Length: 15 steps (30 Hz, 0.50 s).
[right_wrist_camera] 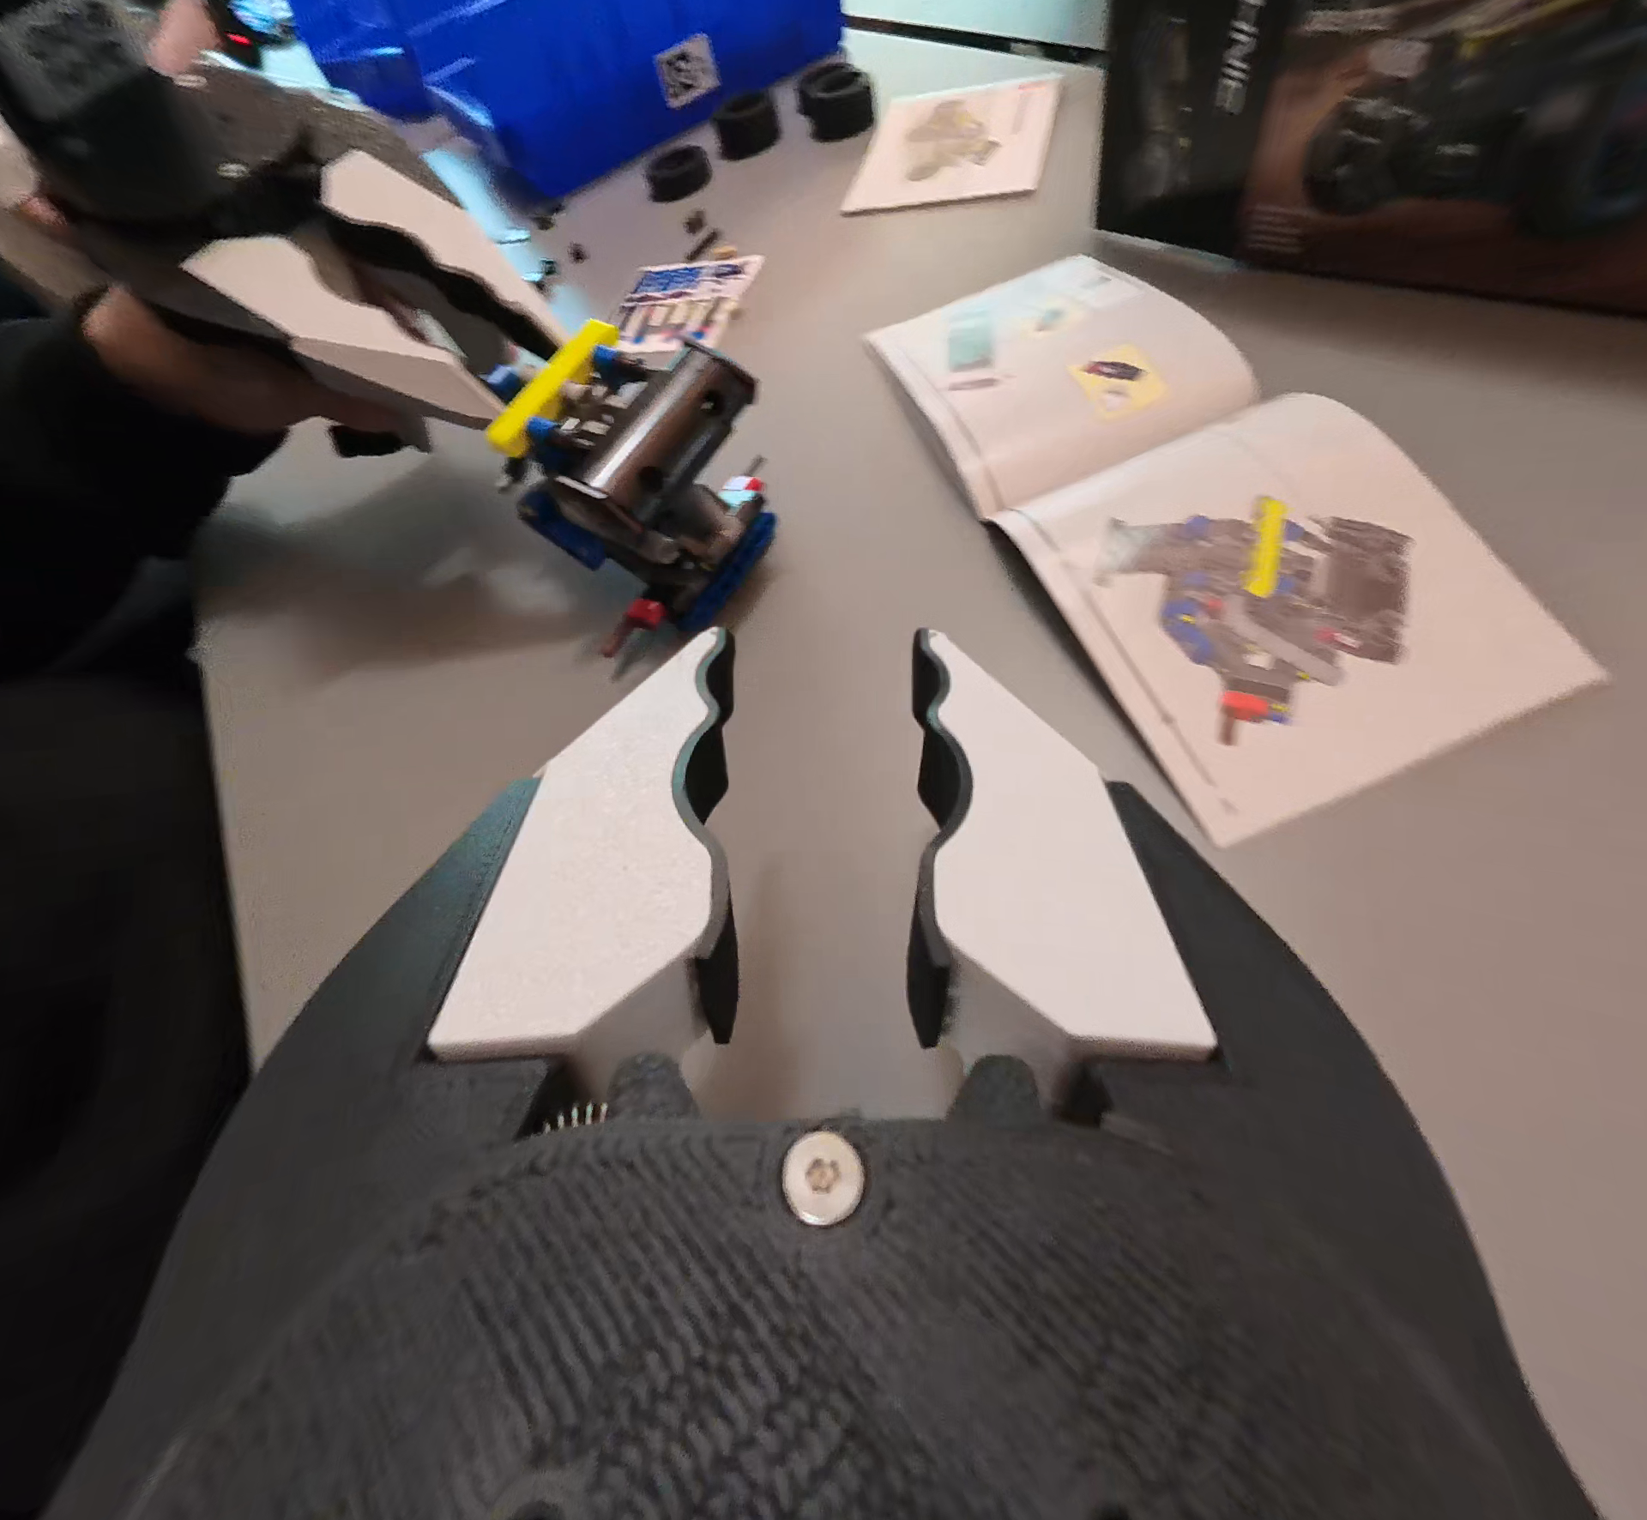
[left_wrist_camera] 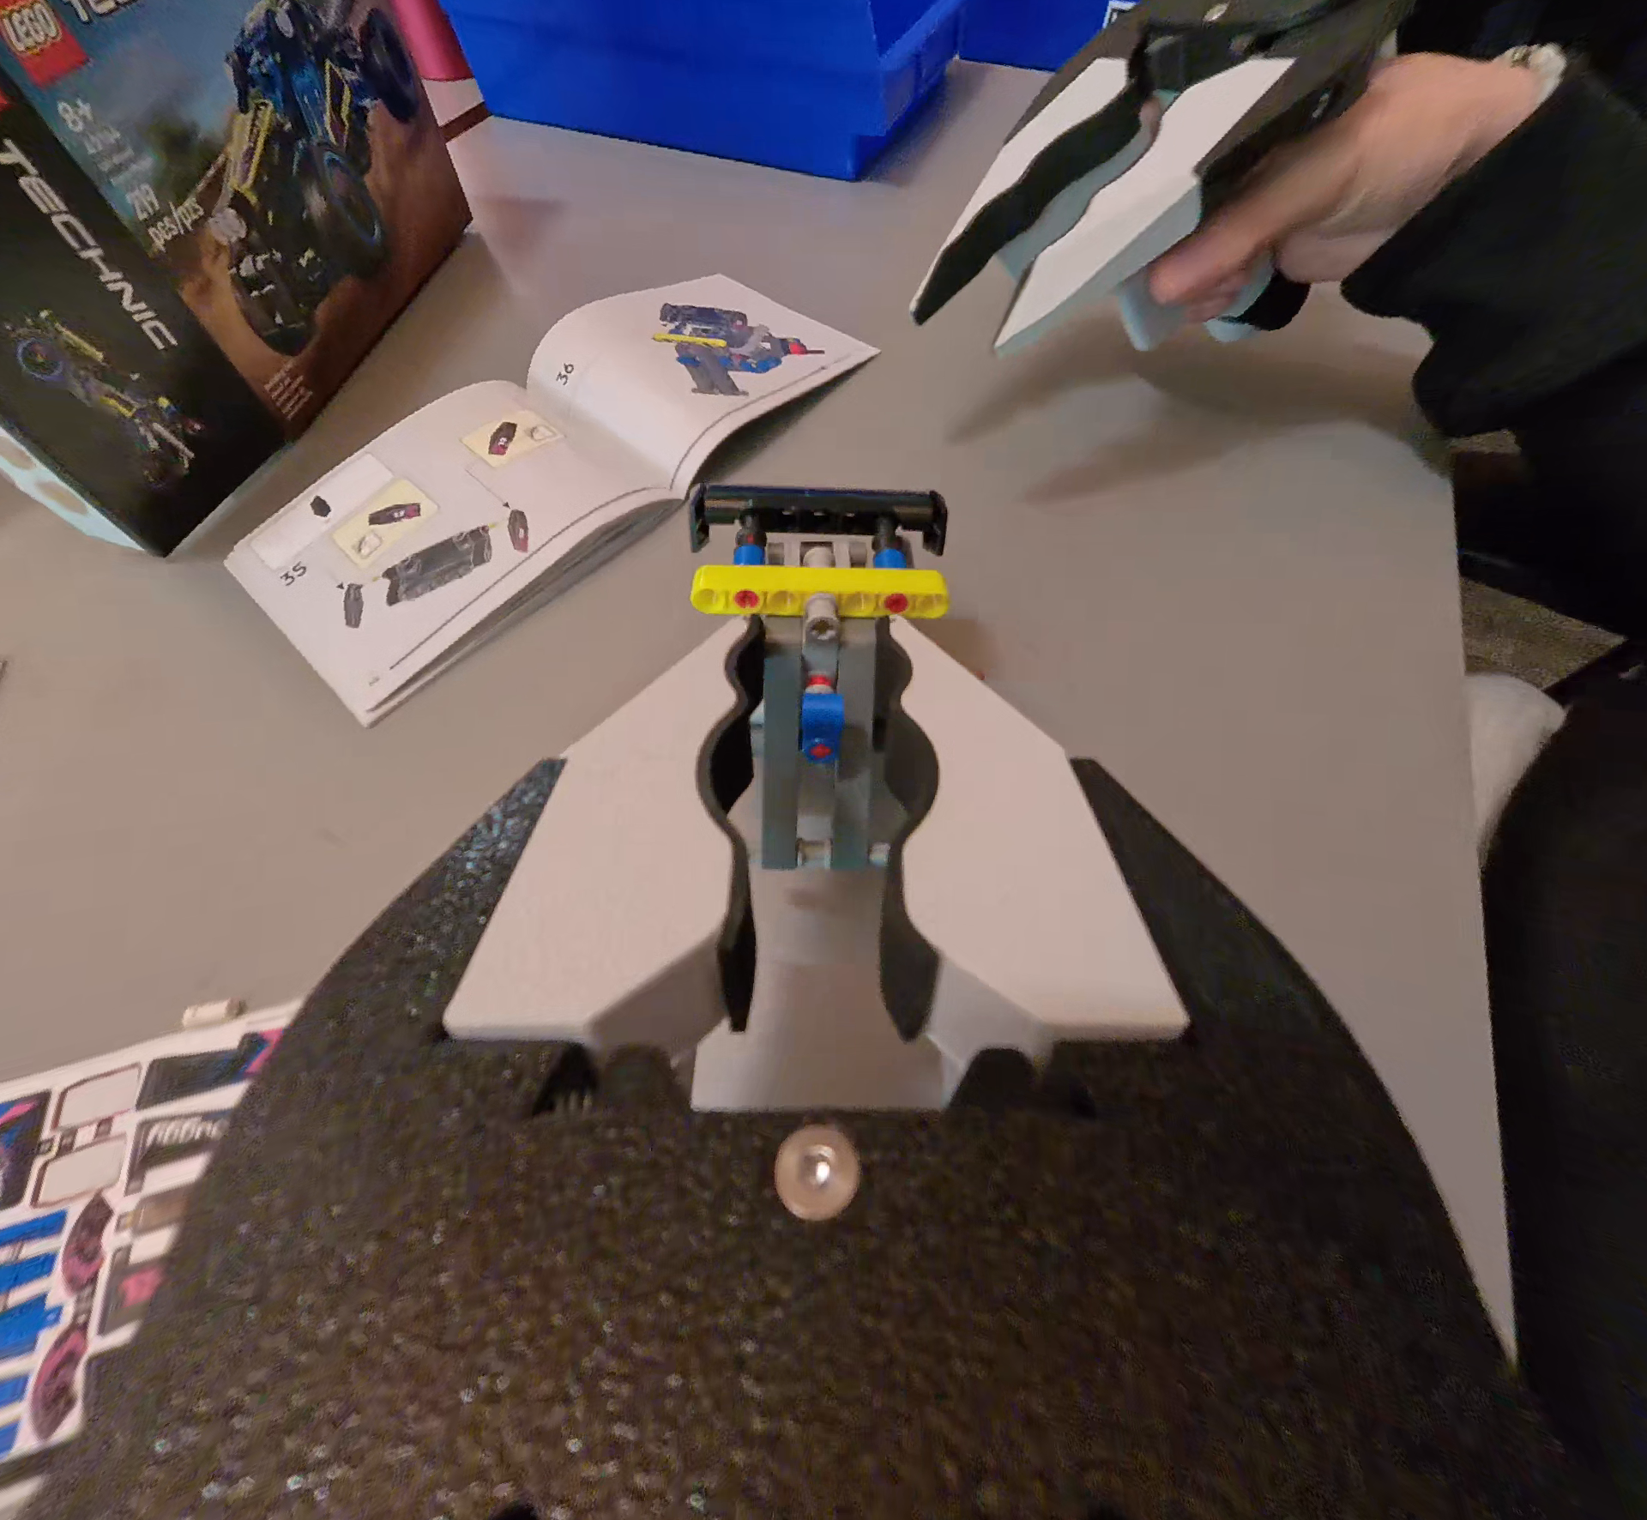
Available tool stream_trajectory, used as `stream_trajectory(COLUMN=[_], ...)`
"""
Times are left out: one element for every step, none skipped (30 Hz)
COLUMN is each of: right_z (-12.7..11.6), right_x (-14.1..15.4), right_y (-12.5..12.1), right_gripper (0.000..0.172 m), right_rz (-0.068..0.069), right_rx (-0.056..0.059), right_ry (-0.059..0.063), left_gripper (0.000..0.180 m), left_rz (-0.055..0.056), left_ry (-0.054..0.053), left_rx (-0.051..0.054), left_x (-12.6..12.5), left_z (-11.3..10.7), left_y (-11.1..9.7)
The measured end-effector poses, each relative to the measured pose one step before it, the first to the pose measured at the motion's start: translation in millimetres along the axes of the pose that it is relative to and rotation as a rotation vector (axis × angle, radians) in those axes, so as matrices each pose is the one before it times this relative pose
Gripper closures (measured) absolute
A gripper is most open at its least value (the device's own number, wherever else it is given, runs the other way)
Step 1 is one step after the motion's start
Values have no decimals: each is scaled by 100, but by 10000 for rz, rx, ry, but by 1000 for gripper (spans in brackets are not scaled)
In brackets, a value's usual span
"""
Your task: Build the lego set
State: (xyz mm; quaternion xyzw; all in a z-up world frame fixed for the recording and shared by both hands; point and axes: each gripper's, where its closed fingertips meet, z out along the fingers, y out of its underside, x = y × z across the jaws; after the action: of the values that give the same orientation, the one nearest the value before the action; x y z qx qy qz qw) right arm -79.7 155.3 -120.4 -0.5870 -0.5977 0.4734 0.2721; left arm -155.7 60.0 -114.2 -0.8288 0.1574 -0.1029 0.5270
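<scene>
The left gripper (left_wrist_camera: 818, 631) clamped the toy model (left_wrist_camera: 815, 586) steady above the table (left_wrist_camera: 1159, 586), while the right gripper (right_wrist_camera: 822, 648) hung open and empty nearby.

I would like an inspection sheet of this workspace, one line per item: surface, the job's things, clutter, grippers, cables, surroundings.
Surface: grey table.
Job's things: brick model with yellow beam; open instruction booklet.
Clutter: sticker sheet, black tyres, small loose parts.
Grippers: left gripper fingers clamp the model; right gripper open, empty.
Cables: nothing seen.
Surroundings: blue bins, set box.
</scene>
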Motion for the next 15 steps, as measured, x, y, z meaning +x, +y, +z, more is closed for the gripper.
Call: stream_trajectory(right_z=[-92, -164, -310, -420, -439, -409, -393, -319, -257, -205, -129, -108, -100, -112, -121], right_x=[976, 635, 582, 908, 1106, 878, 699, 650, 526, 390, 239, 31, -52, -31, 2], right_y=[162, 35, -147, -326, -334, -37, 229, 376, 416, 254, 23, -102, -164, -169, -148], right_gripper=[136, 137, 137, 141, 143, 143, 143, 143, 143, 144, 144, 144, 144, 144, 145], right_rz=[175, 108, 30, 13, -26, -158, -222, -189, -137, -21, 89, 134, 130, 89, 26], right_rx=[-129, -86, -4, 98, 148, 45, -35, -60, -58, 41, 151, 204, 227, 213, 192], right_ry=[118, -45, -3, 294, 511, 412, 319, 309, 218, 131, 16, -130, -174, -140, -88], left_gripper=[159, 157, 154, 149, 147, 144, 142, 142, 144, 147, 149, 153, 157, 157, 157], left_rz=[3, 114, 106, 26, -12, -33, -32, 17, 79, 142, 190, 188, 136, 58, -46], left_ry=[-20, -28, -6, -17, -12, -24, -31, 31, 125, 138, 1, -92, -131, -48, -16], left_rx=[31, 25, -22, -58, -83, -116, -146, -133, -110, -84, -51, -38, -15, 11, 12], left_x=[-140, -115, -67, -63, -40, -34, -28, 95, 283, 339, 154, 40, -24, 88, 108], left_z=[382, 306, 248, 180, 139, 104, 71, 52, 51, 51, 46, 35, 41, 71, 99], left_y=[-312, -236, -135, -65, 34, 150, 251, 277, 285, 246, 165, 116, 16, -58, -101])
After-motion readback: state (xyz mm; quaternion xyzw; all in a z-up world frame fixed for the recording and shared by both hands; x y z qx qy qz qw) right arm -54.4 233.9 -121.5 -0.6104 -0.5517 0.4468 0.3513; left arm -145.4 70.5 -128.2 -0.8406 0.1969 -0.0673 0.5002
